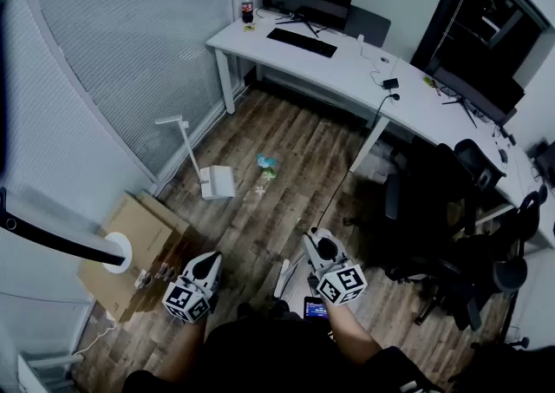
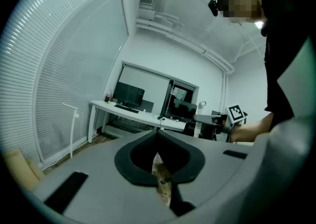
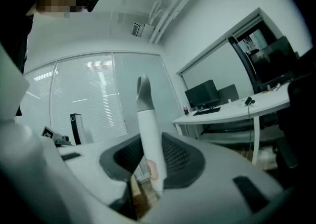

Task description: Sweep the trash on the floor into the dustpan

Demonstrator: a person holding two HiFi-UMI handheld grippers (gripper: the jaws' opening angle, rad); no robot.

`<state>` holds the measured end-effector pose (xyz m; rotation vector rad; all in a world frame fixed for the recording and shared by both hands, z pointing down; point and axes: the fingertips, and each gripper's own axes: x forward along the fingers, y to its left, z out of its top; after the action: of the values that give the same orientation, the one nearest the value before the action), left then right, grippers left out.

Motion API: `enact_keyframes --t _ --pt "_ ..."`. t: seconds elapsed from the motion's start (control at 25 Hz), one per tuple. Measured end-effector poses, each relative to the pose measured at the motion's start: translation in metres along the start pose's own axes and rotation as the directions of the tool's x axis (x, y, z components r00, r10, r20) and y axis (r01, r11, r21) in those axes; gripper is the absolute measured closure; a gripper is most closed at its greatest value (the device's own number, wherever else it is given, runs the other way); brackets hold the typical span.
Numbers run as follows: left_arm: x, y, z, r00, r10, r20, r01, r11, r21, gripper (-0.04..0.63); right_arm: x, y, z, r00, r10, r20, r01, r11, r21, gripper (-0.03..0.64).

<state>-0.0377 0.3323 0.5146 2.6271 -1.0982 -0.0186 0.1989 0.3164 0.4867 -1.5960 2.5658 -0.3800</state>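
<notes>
Near the floor's [image 1: 295, 135] left edge, trash [image 1: 267, 163] lies not swept beside the dustpan [image 1: 217, 182]; my right tool [image 1: 321, 245] clamps a white handle [image 3: 148, 134], left tool [image 1: 208, 263] closed, empty

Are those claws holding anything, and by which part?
The right claw grips a white broom handle with a grey tip, on its shaft below that tip. The left claw is shut, empty.

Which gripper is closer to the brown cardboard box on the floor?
Left. The left gripper hangs just right of the cardboard box. The right gripper, shut on a white handle, is farther to the right.
</notes>
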Motion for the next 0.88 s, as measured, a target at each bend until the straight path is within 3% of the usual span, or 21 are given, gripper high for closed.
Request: enact_keyframes --t 0.12,0.32,0.6,0.88 --pt "-0.016 -0.006 0.012 0.999 0.027 0.041 -0.029 0.998 0.052 0.601 -0.015 0.023 0.001 0.999 0.033 0.003 -0.033 0.999 -0.016 0.511" --pt "-0.029 -0.005 0.021 0.996 0.04 0.08 -0.04 0.999 0.007 0.601 -0.025 0.045 -0.004 0.999 0.044 -0.026 -0.045 0.999 -0.014 0.511" --pt "-0.037 -0.027 0.013 0.997 -0.015 0.072 0.02 0.997 -0.069 0.601 -0.04 0.06 0.002 0.997 0.07 -0.027 -0.07 0.998 -0.003 0.509" --pt "-0.046 -0.031 0.041 0.993 0.007 0.118 -0.004 1.0 -0.026 0.601 -0.041 0.063 0.026 0.996 0.089 -0.006 -0.089 0.996 -0.019 0.509"
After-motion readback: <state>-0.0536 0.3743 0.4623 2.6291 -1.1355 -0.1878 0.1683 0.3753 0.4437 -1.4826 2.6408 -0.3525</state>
